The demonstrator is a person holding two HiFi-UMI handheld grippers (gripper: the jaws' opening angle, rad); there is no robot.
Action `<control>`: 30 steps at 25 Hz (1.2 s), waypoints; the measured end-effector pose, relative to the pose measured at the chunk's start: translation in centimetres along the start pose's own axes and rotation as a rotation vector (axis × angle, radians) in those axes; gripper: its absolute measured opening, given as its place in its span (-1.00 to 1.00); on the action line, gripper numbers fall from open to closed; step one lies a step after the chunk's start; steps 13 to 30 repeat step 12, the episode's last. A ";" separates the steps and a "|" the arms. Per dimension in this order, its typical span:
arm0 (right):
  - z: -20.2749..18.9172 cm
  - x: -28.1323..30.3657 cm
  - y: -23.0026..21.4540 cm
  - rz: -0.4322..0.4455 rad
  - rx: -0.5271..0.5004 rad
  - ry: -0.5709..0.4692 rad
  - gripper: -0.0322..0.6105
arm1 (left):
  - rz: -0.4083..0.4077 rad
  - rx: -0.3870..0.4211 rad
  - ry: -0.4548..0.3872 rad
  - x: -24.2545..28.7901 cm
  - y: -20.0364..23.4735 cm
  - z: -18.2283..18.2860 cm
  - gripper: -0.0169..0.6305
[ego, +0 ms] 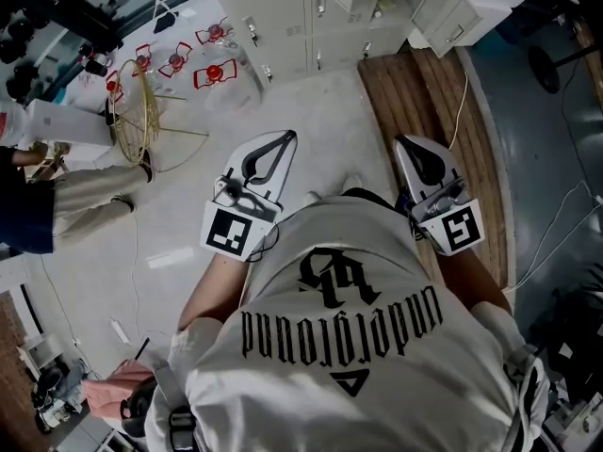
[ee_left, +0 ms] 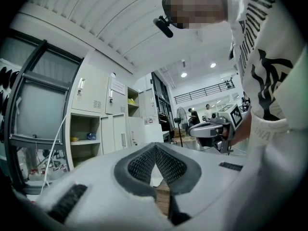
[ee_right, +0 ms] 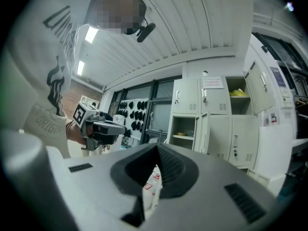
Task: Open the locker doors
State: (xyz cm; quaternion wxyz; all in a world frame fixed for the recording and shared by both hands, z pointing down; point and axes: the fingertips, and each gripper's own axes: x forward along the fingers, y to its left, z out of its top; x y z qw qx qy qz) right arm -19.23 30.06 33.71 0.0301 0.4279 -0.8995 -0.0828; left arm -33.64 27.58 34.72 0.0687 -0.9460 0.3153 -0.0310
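Workshop floor with lockers ahead, both grippers idle.
Left gripper (ego: 286, 138) and right gripper (ego: 404, 142) sit at the person's waist, each with jaws pressed together on nothing. Across the pale floor (ego: 320, 121) stand the grey lockers (ego: 283, 26), a few compartments open, most doors closed.

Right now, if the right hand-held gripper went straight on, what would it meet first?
Probably the lockers, near the open compartment; nothing nearer shows ahead of the right hand-held gripper, though depth is unclear.
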 end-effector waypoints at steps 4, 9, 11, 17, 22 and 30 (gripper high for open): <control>0.0 0.0 0.1 0.005 -0.003 0.002 -0.89 | 0.001 0.000 -0.003 0.1 0.1 0.2 -0.93; -0.3 -0.1 -0.2 0.007 0.000 0.006 -0.89 | -0.002 -0.009 -0.003 0.5 -0.1 0.1 -0.93; -0.5 -0.3 -0.3 0.005 0.005 0.010 -0.89 | -0.004 -0.020 -0.005 0.8 -0.3 0.0 -0.93; -0.6 -0.4 -0.4 0.004 0.007 0.013 -0.89 | -0.005 -0.025 -0.006 0.9 -0.4 0.0 -0.93; -0.6 -0.4 -0.4 0.004 0.007 0.013 -0.89 | -0.005 -0.025 -0.006 0.9 -0.4 0.0 -0.93; -0.6 -0.4 -0.4 0.004 0.007 0.013 -0.89 | -0.005 -0.025 -0.006 0.9 -0.4 0.0 -0.93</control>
